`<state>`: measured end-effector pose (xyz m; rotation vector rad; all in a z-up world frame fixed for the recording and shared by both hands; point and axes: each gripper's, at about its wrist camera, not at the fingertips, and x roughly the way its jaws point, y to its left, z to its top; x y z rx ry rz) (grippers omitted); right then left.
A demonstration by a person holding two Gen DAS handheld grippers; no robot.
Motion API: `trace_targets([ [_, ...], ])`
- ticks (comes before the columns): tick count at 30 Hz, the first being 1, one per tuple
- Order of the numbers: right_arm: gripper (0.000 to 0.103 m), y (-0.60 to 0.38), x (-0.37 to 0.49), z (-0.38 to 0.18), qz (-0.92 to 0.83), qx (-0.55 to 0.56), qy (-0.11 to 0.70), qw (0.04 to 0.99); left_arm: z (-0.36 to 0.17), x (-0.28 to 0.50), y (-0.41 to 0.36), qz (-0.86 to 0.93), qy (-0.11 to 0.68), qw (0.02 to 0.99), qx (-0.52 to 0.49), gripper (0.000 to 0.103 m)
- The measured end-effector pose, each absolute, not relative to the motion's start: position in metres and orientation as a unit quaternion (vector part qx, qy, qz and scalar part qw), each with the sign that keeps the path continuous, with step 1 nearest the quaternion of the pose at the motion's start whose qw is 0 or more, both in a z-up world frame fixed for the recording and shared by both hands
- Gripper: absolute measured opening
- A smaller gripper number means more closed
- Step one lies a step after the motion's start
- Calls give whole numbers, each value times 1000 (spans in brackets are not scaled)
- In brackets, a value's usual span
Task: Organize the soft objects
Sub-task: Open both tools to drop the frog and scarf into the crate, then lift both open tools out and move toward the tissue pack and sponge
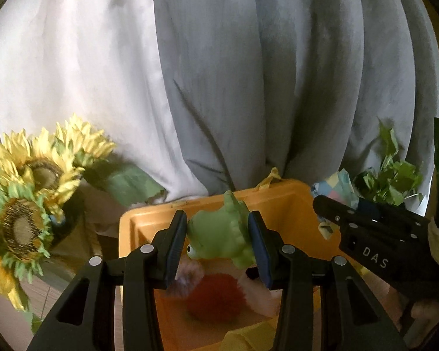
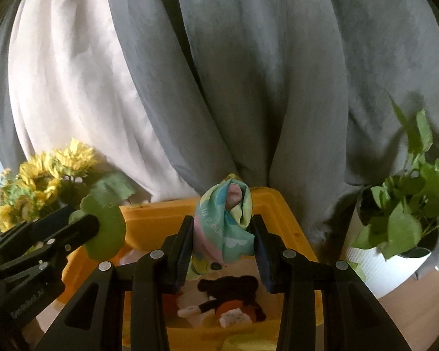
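My left gripper is shut on a green soft frog toy and holds it above the yellow bin. My right gripper is shut on a pastel patterned cloth above the same bin. In the left wrist view the right gripper shows at the right with the cloth. In the right wrist view the left gripper shows at the left with the frog. Inside the bin lie a red fuzzy ball and a black plush mouse toy.
Sunflowers stand left of the bin. A green potted plant in a white pot stands to its right. Grey and white curtains hang close behind. A wooden floor shows at the lower right.
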<state>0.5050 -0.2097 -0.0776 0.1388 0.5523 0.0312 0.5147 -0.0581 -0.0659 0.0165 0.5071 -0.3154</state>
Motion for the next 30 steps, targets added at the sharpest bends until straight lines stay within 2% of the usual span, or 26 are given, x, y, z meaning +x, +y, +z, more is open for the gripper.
trace_targets([
  [8, 41, -213, 523, -95, 19, 78, 298, 951, -81, 530, -61, -157, 277, 948, 4, 43],
  [9, 43, -214, 524, -96, 18, 81, 300, 950, -81, 530, -62, -156, 278, 948, 5, 44],
  [12, 60, -216, 526, -98, 11, 83, 302, 950, -82, 530, -61, -152, 278, 948, 7, 44],
  [30, 60, -216, 474, -69, -23, 90, 280, 955, -49, 475, -52, -151, 235, 960, 23, 51],
])
